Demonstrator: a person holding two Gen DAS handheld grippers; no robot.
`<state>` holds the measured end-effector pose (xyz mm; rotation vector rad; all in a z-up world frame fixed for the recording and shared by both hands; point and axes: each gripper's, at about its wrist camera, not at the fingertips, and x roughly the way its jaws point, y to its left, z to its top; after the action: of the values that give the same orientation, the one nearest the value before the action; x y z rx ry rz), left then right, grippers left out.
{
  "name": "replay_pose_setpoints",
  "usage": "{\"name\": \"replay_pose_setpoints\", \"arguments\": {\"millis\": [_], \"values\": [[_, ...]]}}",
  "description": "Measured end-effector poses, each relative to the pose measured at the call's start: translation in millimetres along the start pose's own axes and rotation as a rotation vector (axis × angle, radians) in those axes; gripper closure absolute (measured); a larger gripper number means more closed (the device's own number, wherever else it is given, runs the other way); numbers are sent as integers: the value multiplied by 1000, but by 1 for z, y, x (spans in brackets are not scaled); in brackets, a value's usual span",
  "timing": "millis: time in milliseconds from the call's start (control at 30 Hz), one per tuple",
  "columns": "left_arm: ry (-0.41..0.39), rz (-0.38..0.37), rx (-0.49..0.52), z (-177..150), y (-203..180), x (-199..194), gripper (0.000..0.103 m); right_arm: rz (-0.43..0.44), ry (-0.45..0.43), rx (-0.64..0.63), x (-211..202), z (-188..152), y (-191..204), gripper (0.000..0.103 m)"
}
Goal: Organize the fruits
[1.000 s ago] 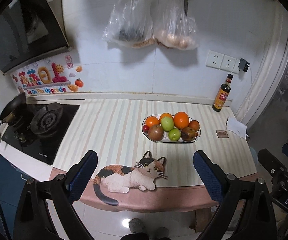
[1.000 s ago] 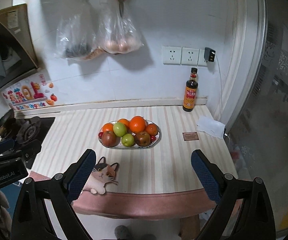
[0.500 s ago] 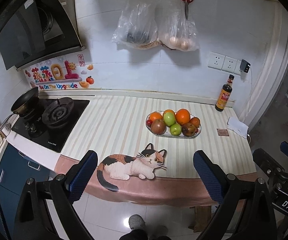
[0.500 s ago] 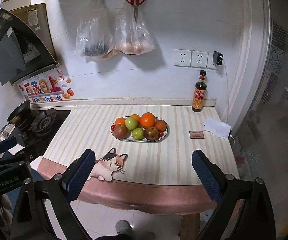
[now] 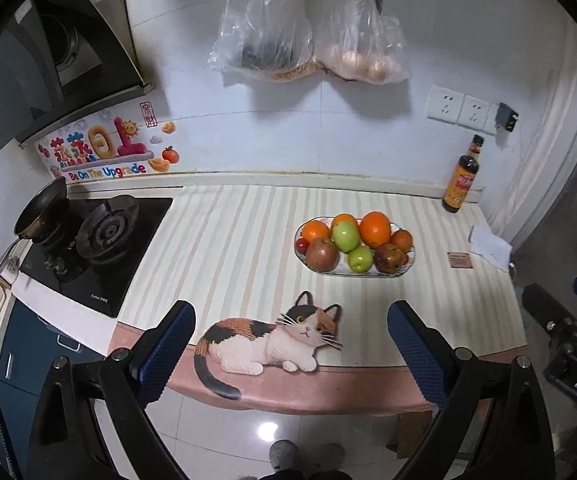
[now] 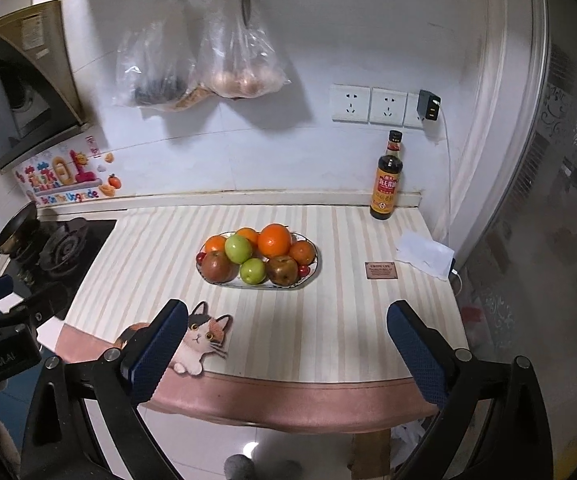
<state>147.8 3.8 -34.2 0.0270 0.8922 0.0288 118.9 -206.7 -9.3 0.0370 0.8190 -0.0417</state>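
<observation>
Both grippers, left [image 5: 291,344] and right [image 6: 287,344], are hanging released near the counter's edge, grasping nothing; the plate [image 6: 312,270] of fruit is sitting farther in, likely awaiting a reach.

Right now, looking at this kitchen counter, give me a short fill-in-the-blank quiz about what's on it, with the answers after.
1. The oranges and apples are piled in an oval ____ on the striped counter.
2. The two smooth apples in the pile are ____ in colour.
3. The dark sauce bottle stands upright below the wall ____.
4. The left gripper and right gripper both have their jaws ____, holding nothing.

Answers: plate; green; sockets; open
</observation>
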Motion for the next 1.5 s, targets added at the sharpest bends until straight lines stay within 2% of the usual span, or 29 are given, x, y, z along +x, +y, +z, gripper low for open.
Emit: {"name": "replay_pose_setpoints", "arguments": {"millis": [300, 467, 1500], "values": [[37, 17, 13, 15, -2, 37, 4, -31, 45, 10, 43, 15, 2, 1], [57, 14, 15, 17, -3, 48, 4, -41, 63, 0, 52, 15, 5, 1], [40, -2, 14, 15, -11, 36, 4, -31, 91, 13, 53, 6, 4, 1]]}}
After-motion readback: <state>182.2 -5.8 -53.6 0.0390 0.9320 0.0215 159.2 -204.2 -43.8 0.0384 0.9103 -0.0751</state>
